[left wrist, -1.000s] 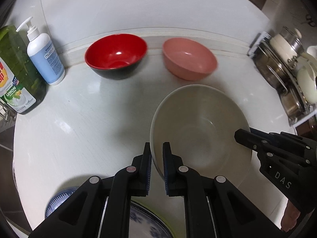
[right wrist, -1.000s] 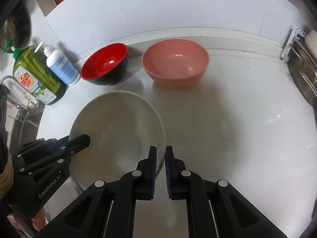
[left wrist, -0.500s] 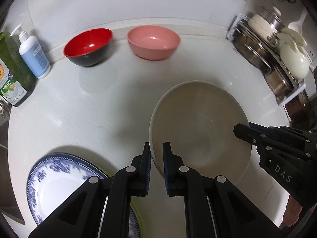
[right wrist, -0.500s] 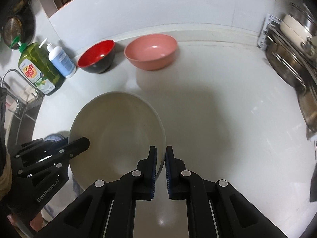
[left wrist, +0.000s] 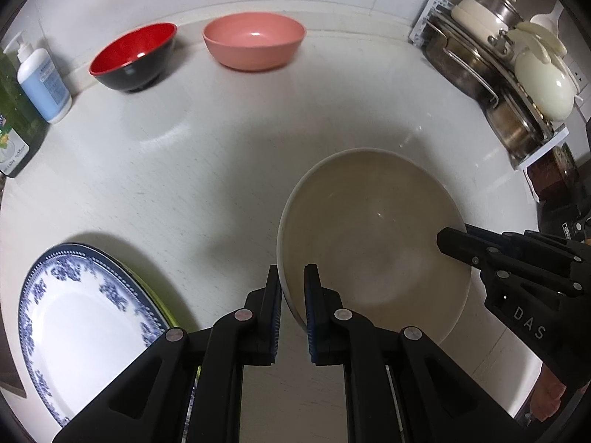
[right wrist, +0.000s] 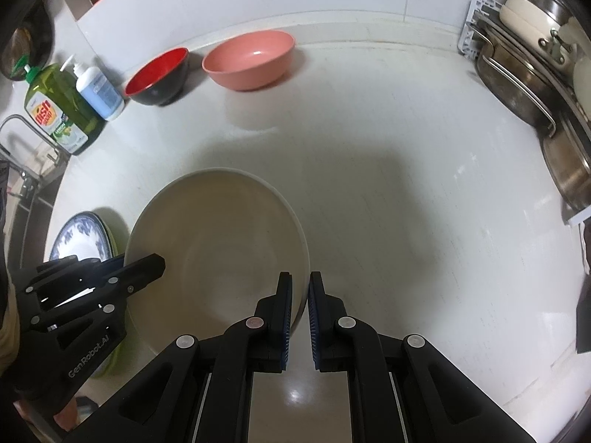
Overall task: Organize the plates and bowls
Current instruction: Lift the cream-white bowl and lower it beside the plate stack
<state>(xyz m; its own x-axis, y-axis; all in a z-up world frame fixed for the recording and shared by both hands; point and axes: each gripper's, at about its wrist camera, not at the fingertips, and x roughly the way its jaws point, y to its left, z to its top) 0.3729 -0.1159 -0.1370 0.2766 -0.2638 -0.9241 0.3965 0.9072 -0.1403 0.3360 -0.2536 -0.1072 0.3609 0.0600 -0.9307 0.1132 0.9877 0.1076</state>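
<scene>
I am holding a large beige bowl (left wrist: 373, 243) with both tools, lifted above a white counter (left wrist: 207, 170). My left gripper (left wrist: 292, 295) is clamped on the bowl's left rim, one finger inside the wall and one outside. My right gripper (right wrist: 300, 306) is clamped on the opposite rim in the same way, its blue-lined fingers (right wrist: 283, 317) pressed against the bowl wall. From the left wrist camera, the right gripper's black body enters from the lower right and meets the bowl's far edge. From the right wrist camera, the left gripper appears at the lower left, at the bowl's other side. At the back of the counter, against the wall, a red bowl with a black outside (left wrist: 133, 57) stands just beside a pink bowl (left wrist: 254, 45); the two are close but I cannot tell if they touch. At the front left lies a blue-and-white patterned plate (left wrist: 85, 317), resting on top of a plate with a green edge (left wrist: 162, 302). A white pump bottle (right wrist: 99, 92) and a green dish soap bottle (right wrist: 61, 114) stand side by side at the far left. On the right, a rack (left wrist: 491, 74) holds metal pots and pale lids.
</scene>
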